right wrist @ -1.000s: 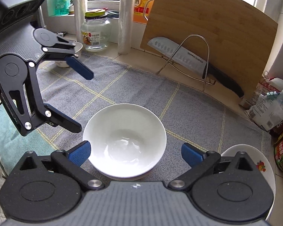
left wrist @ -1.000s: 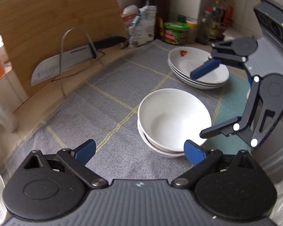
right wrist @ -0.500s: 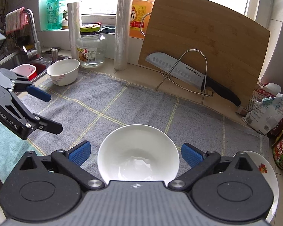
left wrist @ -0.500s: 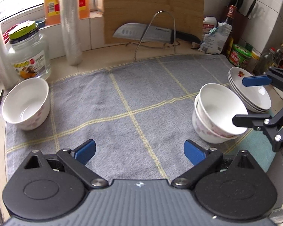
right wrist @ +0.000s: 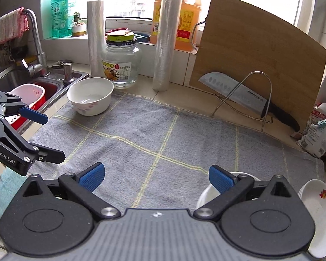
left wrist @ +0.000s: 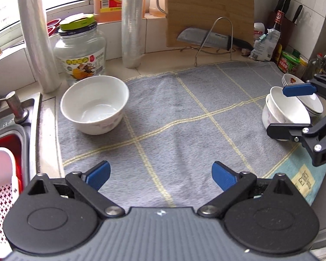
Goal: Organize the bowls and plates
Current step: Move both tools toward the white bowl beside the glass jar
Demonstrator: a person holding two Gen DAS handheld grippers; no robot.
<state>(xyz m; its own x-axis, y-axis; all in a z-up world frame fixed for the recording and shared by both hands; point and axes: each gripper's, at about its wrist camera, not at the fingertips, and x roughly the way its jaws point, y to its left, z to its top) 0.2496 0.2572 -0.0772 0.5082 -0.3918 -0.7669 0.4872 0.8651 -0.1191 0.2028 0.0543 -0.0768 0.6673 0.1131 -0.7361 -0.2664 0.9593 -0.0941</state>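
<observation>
Both claws hang over the grey checked towel (left wrist: 184, 117) with nothing in them. The left gripper (left wrist: 160, 175) has its blue-padded fingers spread wide above the towel's near edge, and the right gripper (right wrist: 156, 177) is spread just as wide over the near right part of the cloth.

The lone bowl (left wrist: 95, 106) sits upright at the towel's far left corner, right beside the sink rim (left wrist: 35, 117). It is white and deep-sided, glossy inside with a wet-looking shine at the bottom, and there is a faint pink flower print on its outer wall. Just behind it on the counter stands a glass jar (left wrist: 81, 50) with a yellow-green lid, well clear of either claw.

At the towel's right edge is a stack of bowls (left wrist: 284, 113), white like the single one and with the same pale pink pattern on the outside, one nested in another. In the left wrist view the right claw's fingers frame this stack, one blue pad above its rim and the black finger in front of its base; whether they touch it I cannot tell. Beside the stack, further toward the right corner, lies a pile of shallow white plates (right wrist: 315, 208) with a small red flower mark near the rim.
</observation>
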